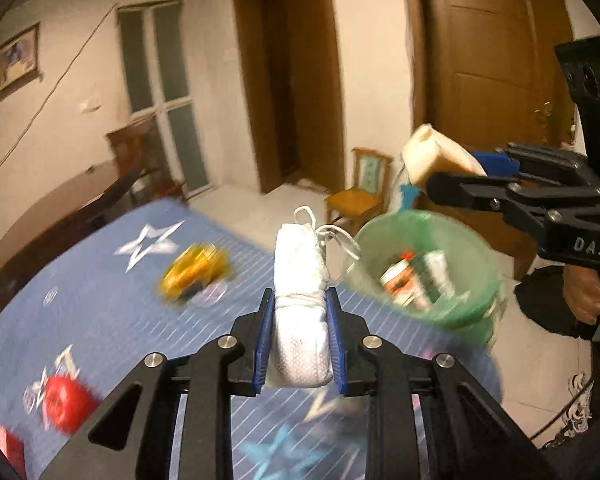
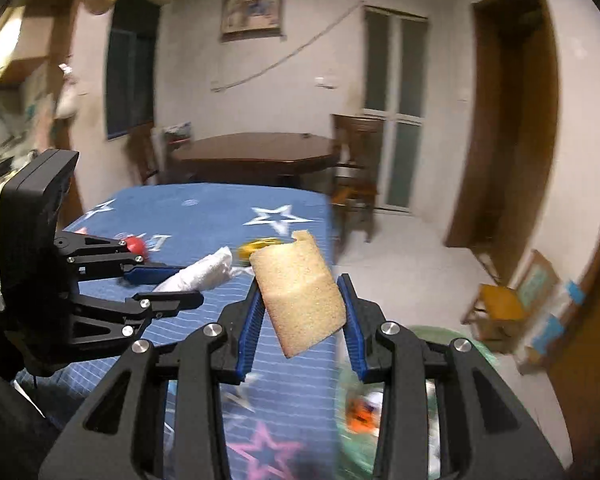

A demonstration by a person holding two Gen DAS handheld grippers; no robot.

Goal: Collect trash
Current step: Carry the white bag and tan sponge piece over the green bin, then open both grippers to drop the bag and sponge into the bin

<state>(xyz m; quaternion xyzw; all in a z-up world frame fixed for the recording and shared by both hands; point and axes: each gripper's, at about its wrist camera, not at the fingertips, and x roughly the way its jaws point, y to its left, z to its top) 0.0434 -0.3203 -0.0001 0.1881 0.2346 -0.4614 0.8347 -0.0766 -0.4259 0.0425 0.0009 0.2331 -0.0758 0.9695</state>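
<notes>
My left gripper is shut on a white rolled cloth with a string, held above the blue star-patterned bed. It also shows in the right wrist view, with the cloth in it. My right gripper holds a tan sponge block, tilted between the blue pads. In the left wrist view the right gripper holds the sponge above a green-lined trash bin with several items inside.
A yellow object and a red round object lie on the bed. A small wooden chair stands behind the bin. A dark round table stands beyond the bed. Brown doors line the far wall.
</notes>
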